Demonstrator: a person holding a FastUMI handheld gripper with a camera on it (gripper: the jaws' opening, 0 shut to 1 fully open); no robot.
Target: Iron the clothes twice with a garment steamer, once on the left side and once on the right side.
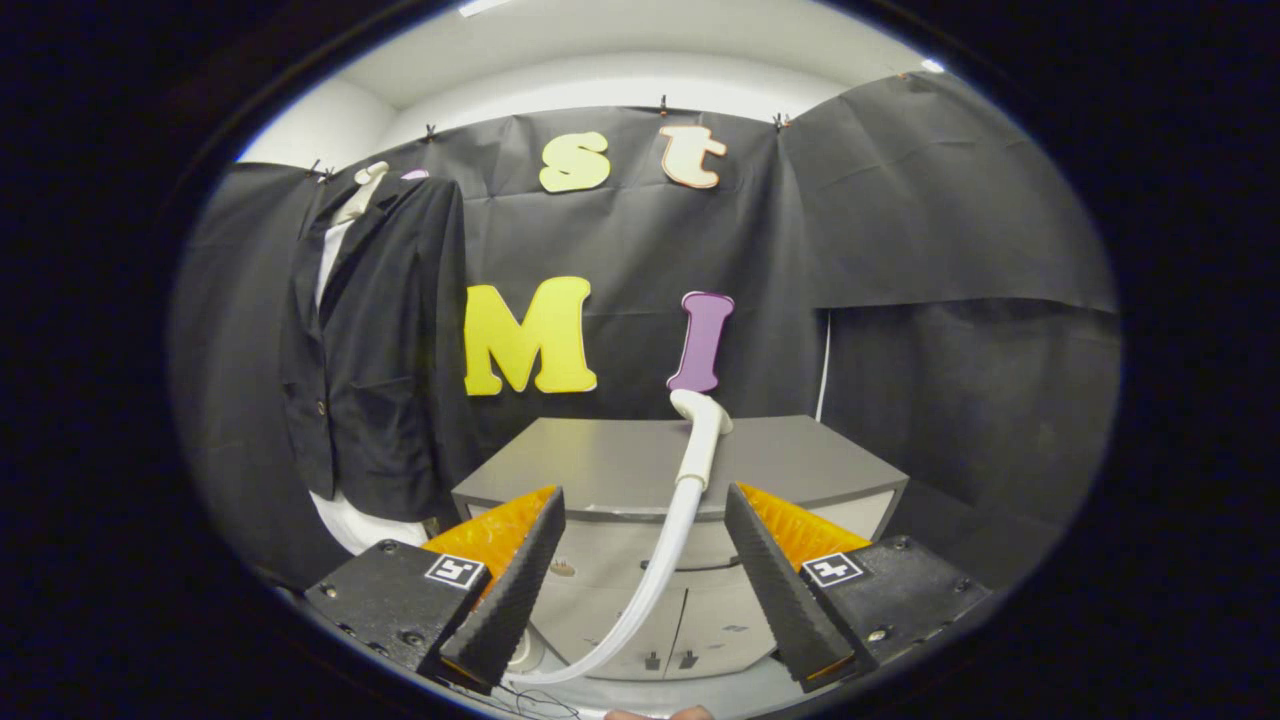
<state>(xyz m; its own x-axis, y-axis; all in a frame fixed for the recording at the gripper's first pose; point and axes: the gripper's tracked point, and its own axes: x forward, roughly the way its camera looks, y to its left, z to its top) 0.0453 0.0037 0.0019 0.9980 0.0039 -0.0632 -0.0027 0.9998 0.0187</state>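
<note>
Claw [645,590] wide, empty, approaching steamer [700,440] at surface [800,465] front edge; next: close on handle, then jacket [375,340].

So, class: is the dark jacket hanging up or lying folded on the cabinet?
Hanging. The jacket is spread upright against the booth wall, left of the cabinet. The open gripper has the steamer's hose between its fingers, untouched.

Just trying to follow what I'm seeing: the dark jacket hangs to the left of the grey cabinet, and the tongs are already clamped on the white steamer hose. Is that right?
Not quite. In the gripper view the tongs are open, and the white steamer hose runs between their fingers without being clamped. The dark jacket does hang to the left of the grey cabinet.
</note>
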